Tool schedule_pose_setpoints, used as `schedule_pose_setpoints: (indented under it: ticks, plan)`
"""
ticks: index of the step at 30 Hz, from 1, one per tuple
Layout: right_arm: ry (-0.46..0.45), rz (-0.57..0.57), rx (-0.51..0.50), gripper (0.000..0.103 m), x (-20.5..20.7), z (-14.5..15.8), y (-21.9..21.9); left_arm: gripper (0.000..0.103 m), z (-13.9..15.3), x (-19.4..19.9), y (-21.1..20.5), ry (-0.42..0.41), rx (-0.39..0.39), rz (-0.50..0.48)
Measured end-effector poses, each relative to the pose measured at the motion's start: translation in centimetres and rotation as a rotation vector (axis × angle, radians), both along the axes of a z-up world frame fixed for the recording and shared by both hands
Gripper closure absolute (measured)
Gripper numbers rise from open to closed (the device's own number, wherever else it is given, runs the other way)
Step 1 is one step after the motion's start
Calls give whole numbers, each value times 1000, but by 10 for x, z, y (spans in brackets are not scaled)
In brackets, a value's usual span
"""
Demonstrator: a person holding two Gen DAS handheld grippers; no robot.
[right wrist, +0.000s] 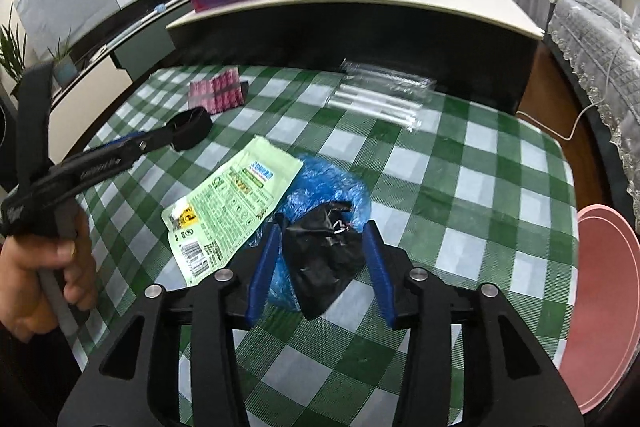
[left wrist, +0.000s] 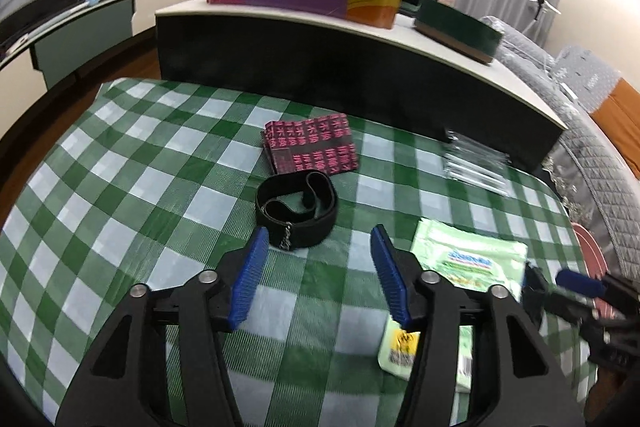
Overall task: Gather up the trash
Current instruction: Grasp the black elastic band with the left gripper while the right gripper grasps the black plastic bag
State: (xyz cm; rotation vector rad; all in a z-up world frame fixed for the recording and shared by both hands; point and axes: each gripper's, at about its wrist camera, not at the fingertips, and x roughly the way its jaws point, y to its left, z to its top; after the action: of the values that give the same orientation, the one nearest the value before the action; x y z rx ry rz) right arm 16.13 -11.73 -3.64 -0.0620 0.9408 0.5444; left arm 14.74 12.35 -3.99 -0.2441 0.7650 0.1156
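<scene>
- Right gripper [right wrist: 320, 231]: standing open around black wrap [right wrist: 320, 259], not gripping; thin film risking slipping out.
- Left gripper [left wrist: 316, 239]: hanging open, empty, near band [left wrist: 298, 211]; risking snagging cloth [left wrist: 120, 187].

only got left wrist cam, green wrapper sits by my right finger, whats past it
Observer: A crumpled blue bag lies against the wrapper, with a black bag on top of it.
Operator: where is the right gripper then
Observer: The right gripper points down at the black bag, jaws open on either side of it, not pressing.
Operator: anything else near that pile
Observer: No, only bare checked cloth to its right.
</scene>
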Motion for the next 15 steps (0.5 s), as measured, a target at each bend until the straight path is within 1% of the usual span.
schedule_pose_setpoints:
  ticks: [2,6,9,13,14,15]
  plan:
    - [10,9,-12,57,1,-4,2,39,-5,8,0,16,8,21]
    - [16,19,-37,58,3,-9,5,38,-17,21,0,65,16,51]
    - [25,17,-40,58,5,-13,2,38,-17,26,2,64,13,74]
    - [29,23,-40,58,7,-14,1,39,-20,33,2,91,23,87]
    - [29,23,-39,59,7,-14,1,41,-20,34,1,95,26,90]
    - [29,24,-38,60,7,-14,1,47,-21,35,2,99,26,90]
